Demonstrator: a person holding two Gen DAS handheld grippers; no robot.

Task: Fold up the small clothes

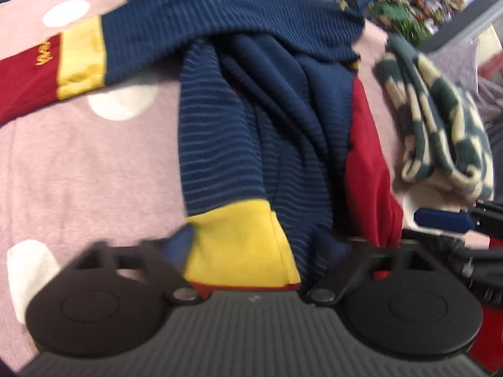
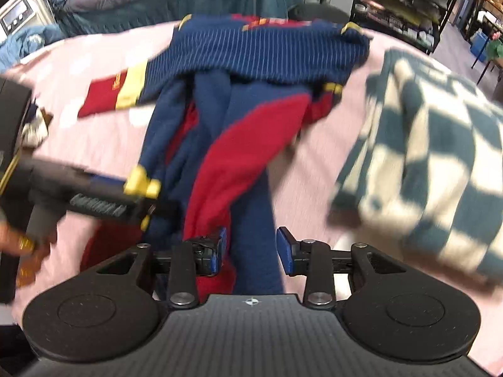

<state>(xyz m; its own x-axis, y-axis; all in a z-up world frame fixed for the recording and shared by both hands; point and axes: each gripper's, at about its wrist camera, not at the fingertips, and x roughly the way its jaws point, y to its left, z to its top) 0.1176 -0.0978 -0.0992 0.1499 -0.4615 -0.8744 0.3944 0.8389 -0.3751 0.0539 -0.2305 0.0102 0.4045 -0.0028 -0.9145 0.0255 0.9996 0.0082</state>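
A small navy, red and yellow striped garment (image 1: 251,119) lies crumpled on a pink spotted cloth (image 1: 78,163). My left gripper (image 1: 261,251) has its fingers spread around the yellow cuff (image 1: 239,245) of one sleeve, which lies between them. In the right wrist view the left gripper (image 2: 138,188) has the yellow cuff at its tips. My right gripper (image 2: 251,248) is open, its blue pads either side of the garment's navy and red lower part (image 2: 245,172). The other sleeve (image 2: 119,91) lies out to the left.
A folded green and cream checked cloth (image 2: 421,157) lies to the right of the garment, also in the left wrist view (image 1: 440,119). Beyond the pink cloth are a bed with blue bedding (image 2: 94,3) and dark shelves (image 2: 405,3).
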